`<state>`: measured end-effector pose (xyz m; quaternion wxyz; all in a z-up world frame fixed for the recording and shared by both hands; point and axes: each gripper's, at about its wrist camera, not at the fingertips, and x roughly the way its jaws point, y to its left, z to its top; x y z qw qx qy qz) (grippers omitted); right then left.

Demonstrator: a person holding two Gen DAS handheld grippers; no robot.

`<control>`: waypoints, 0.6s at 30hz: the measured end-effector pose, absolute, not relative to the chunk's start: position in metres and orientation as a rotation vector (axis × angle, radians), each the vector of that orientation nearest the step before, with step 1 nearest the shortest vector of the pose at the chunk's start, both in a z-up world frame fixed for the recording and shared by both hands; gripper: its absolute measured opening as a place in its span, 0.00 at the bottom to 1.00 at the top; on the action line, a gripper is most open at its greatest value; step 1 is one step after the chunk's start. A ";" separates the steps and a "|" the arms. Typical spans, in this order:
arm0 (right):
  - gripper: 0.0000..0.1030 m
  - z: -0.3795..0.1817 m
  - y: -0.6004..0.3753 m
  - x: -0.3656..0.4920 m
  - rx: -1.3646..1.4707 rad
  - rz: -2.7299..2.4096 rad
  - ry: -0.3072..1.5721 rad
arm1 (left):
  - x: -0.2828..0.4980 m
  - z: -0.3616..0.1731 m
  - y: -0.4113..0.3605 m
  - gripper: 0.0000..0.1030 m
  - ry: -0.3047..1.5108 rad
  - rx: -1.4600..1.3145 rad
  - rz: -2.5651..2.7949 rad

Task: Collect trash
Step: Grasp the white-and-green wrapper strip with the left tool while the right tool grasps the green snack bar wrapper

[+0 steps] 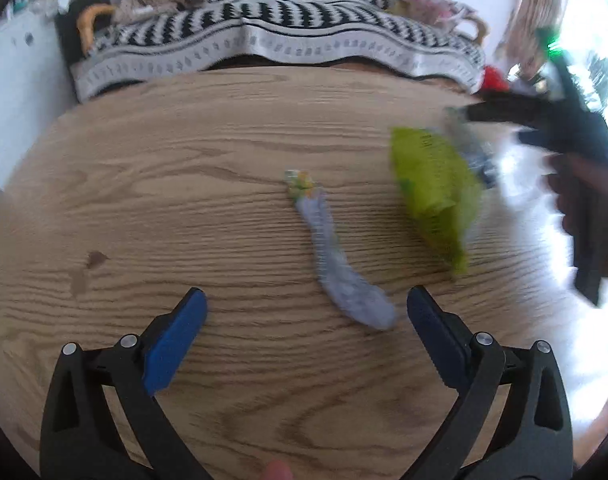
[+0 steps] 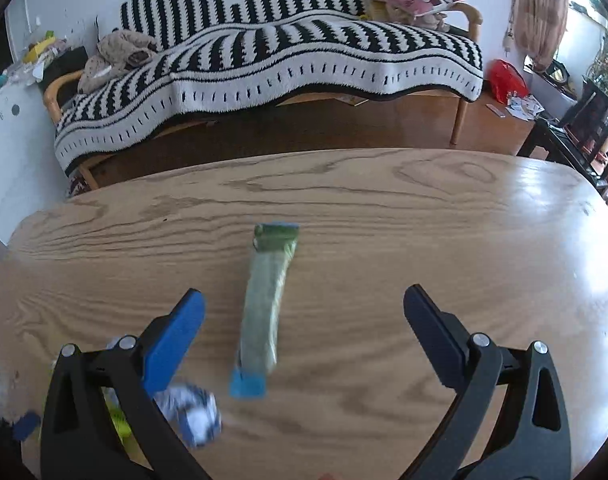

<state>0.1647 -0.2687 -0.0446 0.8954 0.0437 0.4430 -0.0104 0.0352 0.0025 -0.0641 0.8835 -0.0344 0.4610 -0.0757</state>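
On the wooden table [image 1: 184,200], a long pale blue-grey wrapper [image 1: 336,264] lies just ahead of my open, empty left gripper [image 1: 306,308], nearer its right finger. A lime-green bag [image 1: 432,184] lies to the right, with a crumpled blue-white wrapper [image 1: 480,164] behind it. In the right wrist view a long green wrapper with blue ends [image 2: 266,308] lies between the fingers of my open, empty right gripper [image 2: 304,312]. A crumpled blue-white wrapper [image 2: 192,412] sits lower left of it. The right gripper also shows blurred in the left wrist view [image 1: 544,128].
A bench with a black-and-white striped blanket [image 2: 288,64] stands beyond the table's far edge [image 2: 304,156]. A red bag [image 2: 506,80] and papers lie on the floor at the right. Dark chairs [image 2: 584,128] stand far right. A dark stain [image 1: 96,258] marks the table.
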 end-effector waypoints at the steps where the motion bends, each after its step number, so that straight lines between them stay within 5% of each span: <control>1: 0.93 -0.048 -0.266 0.171 0.083 -0.021 0.926 | 0.035 -0.064 0.003 0.94 0.957 -0.085 -0.168; 18: 0.84 -0.068 -0.259 0.178 0.021 -0.009 0.990 | 0.050 -0.068 0.011 0.94 0.906 -0.104 -0.122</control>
